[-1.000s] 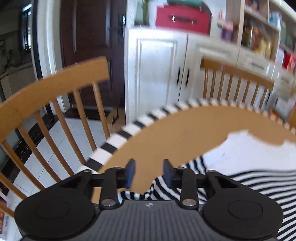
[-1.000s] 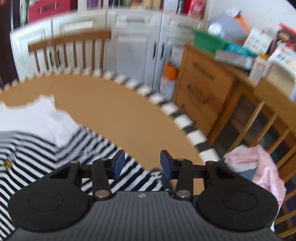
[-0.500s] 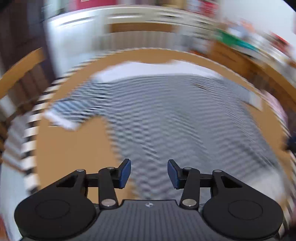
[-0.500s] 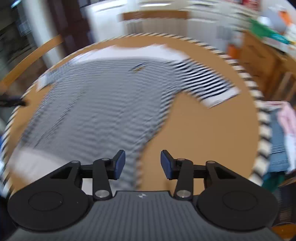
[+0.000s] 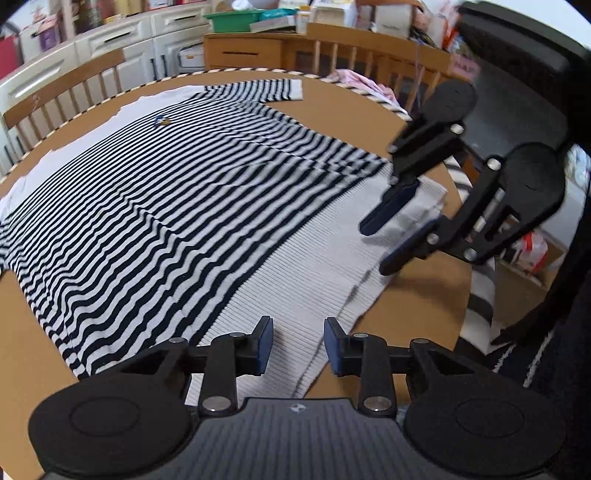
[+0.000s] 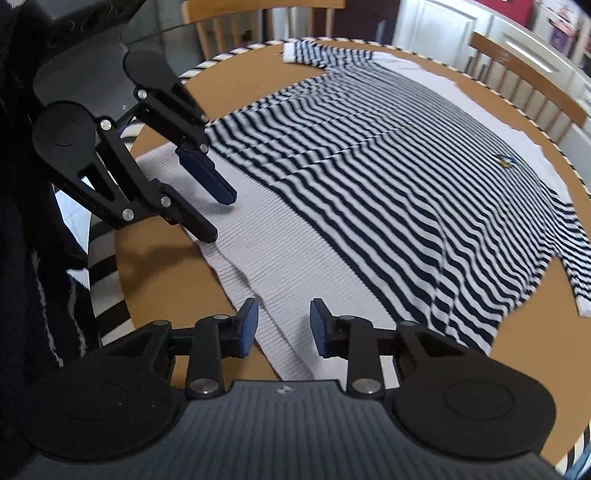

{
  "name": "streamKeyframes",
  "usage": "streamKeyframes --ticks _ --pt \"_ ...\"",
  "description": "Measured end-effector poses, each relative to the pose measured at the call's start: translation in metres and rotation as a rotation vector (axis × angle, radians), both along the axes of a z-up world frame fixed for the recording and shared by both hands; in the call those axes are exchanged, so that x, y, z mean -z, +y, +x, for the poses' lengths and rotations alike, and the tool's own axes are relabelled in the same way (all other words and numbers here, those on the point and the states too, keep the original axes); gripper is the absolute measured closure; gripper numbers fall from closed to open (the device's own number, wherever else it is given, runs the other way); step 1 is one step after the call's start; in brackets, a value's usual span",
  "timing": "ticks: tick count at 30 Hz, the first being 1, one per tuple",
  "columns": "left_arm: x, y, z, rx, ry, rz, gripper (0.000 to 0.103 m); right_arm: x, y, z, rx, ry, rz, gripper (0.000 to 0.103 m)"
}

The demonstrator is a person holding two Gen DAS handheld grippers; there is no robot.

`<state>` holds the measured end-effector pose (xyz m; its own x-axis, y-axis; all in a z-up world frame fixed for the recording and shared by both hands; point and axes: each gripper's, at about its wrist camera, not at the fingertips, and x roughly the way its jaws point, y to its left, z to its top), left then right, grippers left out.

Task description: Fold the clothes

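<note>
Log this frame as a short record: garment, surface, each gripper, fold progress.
garment: navy-and-white striped knit top, spread flat, white ribbed hem nearest the grippers
surface: round brown table with striped edge
left gripper: over the hem band, jaws closing, pads not yet pressing the fabric
right gripper: over the hem band at the other corner, jaws closing, not yet gripping
fold progress: no fold visible yet
surroundings: wooden spindle chairs

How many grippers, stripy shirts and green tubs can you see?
Gripper: 2 (left gripper, right gripper)
Striped shirt: 1
Green tub: 1
Total: 4
</note>
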<state>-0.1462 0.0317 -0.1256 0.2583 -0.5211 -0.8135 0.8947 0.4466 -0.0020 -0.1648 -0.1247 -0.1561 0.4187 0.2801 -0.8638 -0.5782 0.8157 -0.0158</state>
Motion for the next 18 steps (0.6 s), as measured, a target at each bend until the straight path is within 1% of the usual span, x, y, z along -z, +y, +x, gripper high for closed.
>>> streamKeyframes --ticks 2,4,5,6,11,12,13,14,15,17,18 --pt "0.003 -0.002 -0.002 0.009 -0.013 0.015 0.071 0.004 0.003 -0.001 -0.033 0.000 -0.022 0.076" --pt "0.004 -0.005 -0.004 0.023 -0.030 0.025 0.071 0.006 0.005 -0.003 -0.051 -0.012 -0.022 0.077" --pt "0.004 -0.007 -0.004 0.031 -0.036 0.031 0.071 0.005 0.004 -0.003 -0.053 -0.009 -0.020 0.080" --pt "0.004 -0.008 -0.004 0.038 -0.042 0.036 0.071 0.004 0.003 -0.002 -0.051 -0.006 -0.017 0.085" --pt "0.003 -0.010 -0.003 0.019 -0.044 0.050 0.070 0.004 -0.004 0.003 -0.023 0.017 0.014 0.093" --pt "0.003 -0.010 -0.004 0.016 -0.046 0.053 0.071 0.004 -0.005 0.004 -0.018 0.018 0.017 0.093" --pt "0.002 -0.011 -0.005 0.013 -0.048 0.055 0.074 0.004 -0.006 0.004 -0.017 0.017 0.019 0.094" --pt "0.002 -0.011 -0.005 0.010 -0.050 0.057 0.083 0.005 -0.007 0.004 -0.017 0.017 0.020 0.095" --pt "0.001 -0.011 -0.006 0.007 -0.052 0.060 0.088 0.005 -0.008 0.004 -0.017 0.015 0.020 0.096" --pt "0.001 -0.011 -0.005 0.002 -0.049 0.062 0.096 0.004 -0.008 0.004 -0.013 0.014 0.022 0.096" --pt "0.001 -0.011 -0.003 -0.006 -0.042 0.058 0.097 0.003 -0.009 0.004 -0.010 0.012 0.027 0.096"
